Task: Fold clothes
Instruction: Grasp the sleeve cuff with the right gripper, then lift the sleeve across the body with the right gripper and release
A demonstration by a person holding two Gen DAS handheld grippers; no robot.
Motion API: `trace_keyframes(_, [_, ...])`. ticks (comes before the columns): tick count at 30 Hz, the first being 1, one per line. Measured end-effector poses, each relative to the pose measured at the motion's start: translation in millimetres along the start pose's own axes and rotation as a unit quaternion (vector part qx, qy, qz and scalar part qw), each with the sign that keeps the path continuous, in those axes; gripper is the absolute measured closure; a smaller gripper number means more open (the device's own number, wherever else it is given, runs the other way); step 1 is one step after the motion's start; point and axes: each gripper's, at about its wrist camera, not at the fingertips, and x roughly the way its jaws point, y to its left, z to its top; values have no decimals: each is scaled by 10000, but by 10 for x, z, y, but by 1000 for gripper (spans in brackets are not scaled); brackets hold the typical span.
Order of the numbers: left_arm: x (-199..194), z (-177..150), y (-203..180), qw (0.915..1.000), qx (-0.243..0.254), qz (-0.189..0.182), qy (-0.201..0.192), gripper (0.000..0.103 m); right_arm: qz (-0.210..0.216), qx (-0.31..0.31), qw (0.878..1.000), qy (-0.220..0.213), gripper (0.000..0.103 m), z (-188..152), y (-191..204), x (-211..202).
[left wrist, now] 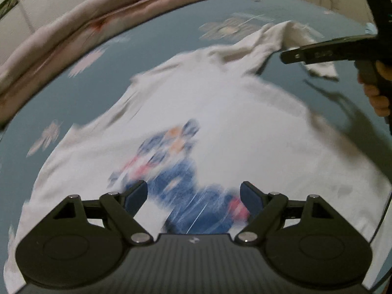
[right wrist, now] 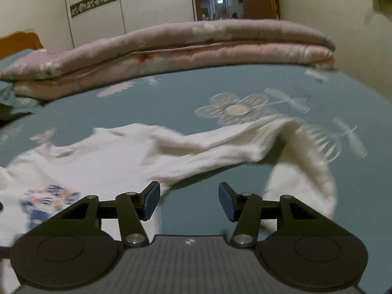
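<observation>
Folding the white T-shirt (left wrist: 220, 112) lying flat on the blue bed (right wrist: 186, 93) works best if the empty, spread-apart right gripper (right wrist: 189, 201) pinches the rumpled sleeve (right wrist: 281, 134) while the equally parted left gripper (left wrist: 193, 196) steadies the chest

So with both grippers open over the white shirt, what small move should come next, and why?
Probably the right gripper should ease forward and close on the long sleeve. The sleeve lies crumpled and looped out to the side on the blue sheet, not laid flat, and that gripper is open and empty. The left gripper hovers open over the shirt's print.
</observation>
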Motion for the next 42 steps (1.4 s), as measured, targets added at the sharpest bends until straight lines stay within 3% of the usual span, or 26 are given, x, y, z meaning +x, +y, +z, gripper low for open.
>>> trace_keyframes(3, [169,224,-238,9997,67,-164,-155,20,-403,-31,9990,-195,42,40,-268,-21])
trace_keyframes(7, [343,428,-478,9992,86,-251,-289,20,-385,178,9991,-65,40,75,-749,-24])
trace_keyframes(12, [541,597,-611,9993,9,-266,-255,20,-672,246,9974,-45,40,152,-1211,39])
trace_keyframes(19, [714,713,-738,9990,-194,-294,-259,20,-287,28,9986,436,41,150,-1448,263])
trace_keyframes(23, [813,765,-757,9984,-434,-256,-254,20,-14,-184,9969,768,58,143,-1439,387])
trace_keyframes(25, [842,789,-758,9978,-528,-307,-243,20,24,-396,9958,824,77,137,-1395,444])
trace_keyframes(26, [851,799,-760,9976,-555,-325,-241,20,-69,-516,9955,791,89,132,-1379,461])
trace_keyframes(28, [859,813,-766,9976,-569,-321,-244,20,-249,-756,9942,723,92,124,-1347,492])
trace_keyframes(32, [897,838,-756,9971,-667,-292,-222,20,-379,-991,9933,449,94,223,-1411,434])
trace_keyframes(38, [991,919,-769,9964,-730,-363,-218,20,-913,-1256,9877,-191,94,434,-1482,233])
trace_keyframes(42, [1041,948,-798,9964,-736,-337,-231,19,-1231,-2192,9668,-461,94,354,-1319,162])
